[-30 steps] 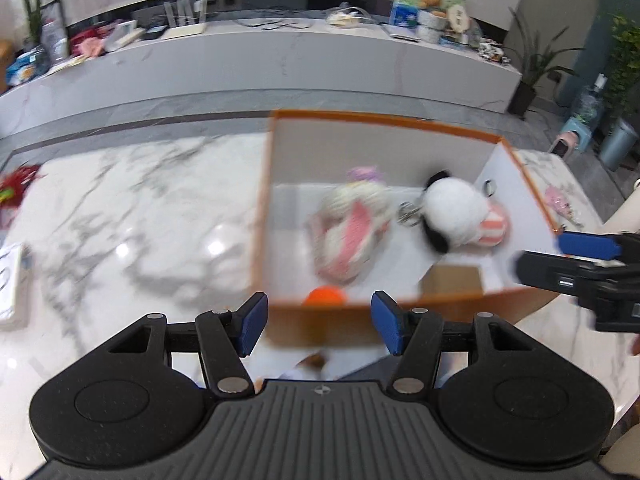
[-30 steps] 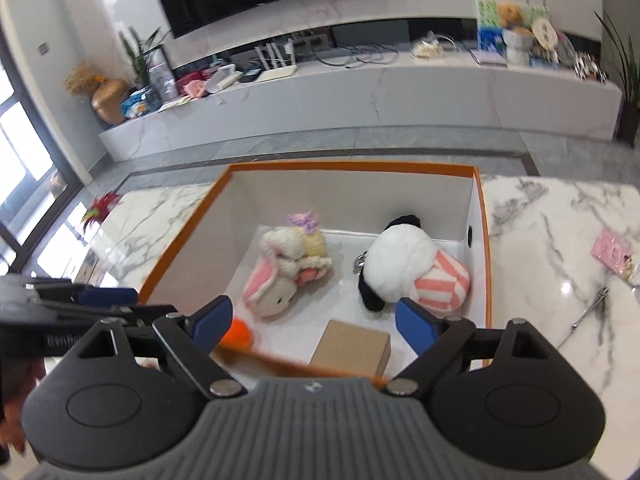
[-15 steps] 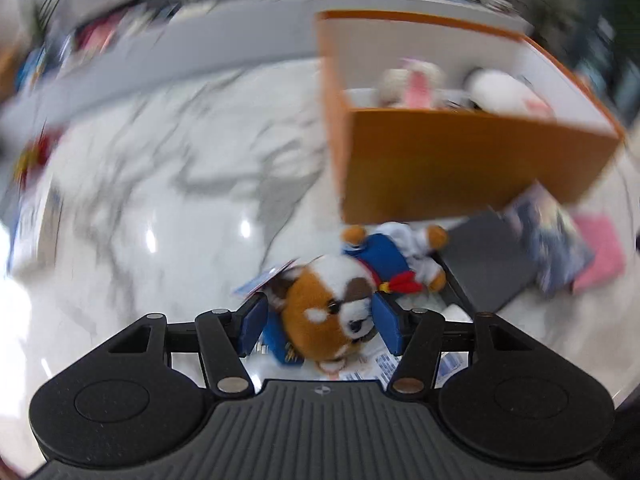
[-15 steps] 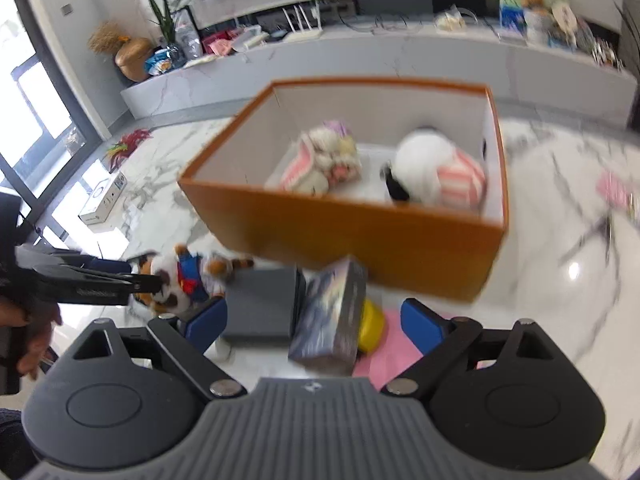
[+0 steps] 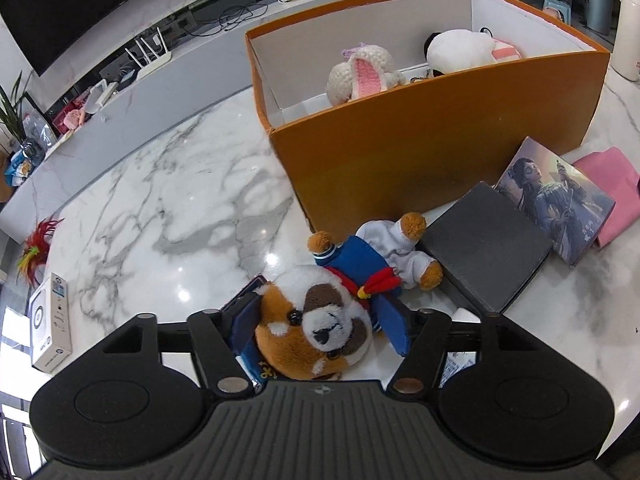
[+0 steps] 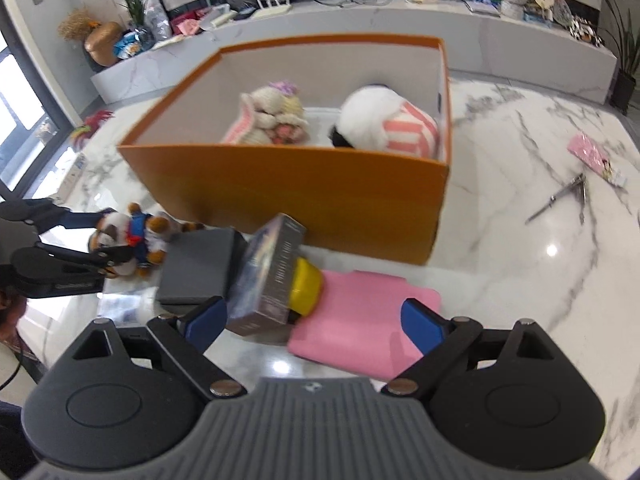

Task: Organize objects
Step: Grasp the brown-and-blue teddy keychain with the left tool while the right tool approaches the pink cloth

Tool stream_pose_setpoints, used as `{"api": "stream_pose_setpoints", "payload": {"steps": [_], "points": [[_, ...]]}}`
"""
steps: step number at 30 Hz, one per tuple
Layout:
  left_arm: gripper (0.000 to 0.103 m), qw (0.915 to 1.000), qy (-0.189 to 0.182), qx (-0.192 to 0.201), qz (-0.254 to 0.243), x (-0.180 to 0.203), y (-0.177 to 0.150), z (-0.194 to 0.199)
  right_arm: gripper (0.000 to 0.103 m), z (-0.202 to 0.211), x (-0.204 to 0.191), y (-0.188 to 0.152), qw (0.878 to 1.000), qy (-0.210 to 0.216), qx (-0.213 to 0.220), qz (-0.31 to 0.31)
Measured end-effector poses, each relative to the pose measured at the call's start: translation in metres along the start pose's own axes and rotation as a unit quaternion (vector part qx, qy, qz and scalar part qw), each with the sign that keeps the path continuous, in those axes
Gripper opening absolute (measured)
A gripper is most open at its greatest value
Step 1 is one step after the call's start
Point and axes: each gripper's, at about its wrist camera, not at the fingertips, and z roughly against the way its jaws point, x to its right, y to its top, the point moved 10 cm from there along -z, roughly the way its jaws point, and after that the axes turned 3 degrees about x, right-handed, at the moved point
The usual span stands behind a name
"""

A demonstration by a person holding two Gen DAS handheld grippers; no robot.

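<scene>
Two grippers work at the near side of the orange box [image 6: 296, 196]; the step in hand is judged to be the pickup of the plush dog [image 5: 320, 328].

At the left, the left gripper [image 5: 322, 330] has its blue pads on either side of the plush dog's head, touching or nearly touching it; whether the grip is firm cannot be told. The dog lies on the marble table [image 5: 160, 208], just beside the dark grey box [image 5: 486, 248] and near the orange box's front wall. Further right, the illustrated box [image 6: 272, 272] leans on a yellow object [image 6: 306, 288], with the pink pouch [image 6: 360, 312] beside it. The right gripper [image 6: 314, 322] hovers wide open over these items and holds nothing. Inside the orange box lie the bunny plush [image 6: 272, 118] and the panda plush [image 6: 380, 124]. The next move calls for closing fully on the dog, lifting it clear of the front wall, and releasing it into the free space at the box's left.
</scene>
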Motion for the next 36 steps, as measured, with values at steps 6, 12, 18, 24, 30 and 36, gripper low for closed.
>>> {"api": "stream_pose_setpoints", "payload": {"steps": [6, 12, 18, 24, 30, 36], "points": [[0.083, 1.0, 0.001, -0.009, -0.002, -0.001, 0.003, -0.01, 0.095, -0.016, 0.014, 0.005, 0.999, 0.026, -0.005, -0.021], [0.083, 0.9985, -0.042, -0.022, 0.027, -0.001, -0.003, -0.002, 0.098, -0.036, 0.036, 0.019, 0.997, 0.054, -0.005, -0.049], [0.083, 0.9934, -0.085, -0.038, 0.067, 0.001, -0.006, 0.006, 0.098, -0.06, 0.047, 0.022, 0.996, 0.071, -0.021, -0.053], [0.083, 0.9935, -0.077, -0.021, 0.081, -0.003, 0.003, 0.005, 0.1, -0.058, 0.038, 0.003, 0.992, 0.095, -0.074, -0.032], [0.083, 0.9964, -0.061, 0.006, 0.059, 0.002, 0.014, 0.005, 0.101, -0.043, 0.022, -0.031, 0.989, 0.085, -0.106, 0.056], [0.083, 0.9979, -0.054, -0.008, 0.035, 0.009, 0.01, -0.006, 0.102, -0.047, 0.003, -0.046, 0.983, 0.033, -0.11, 0.141]]}}
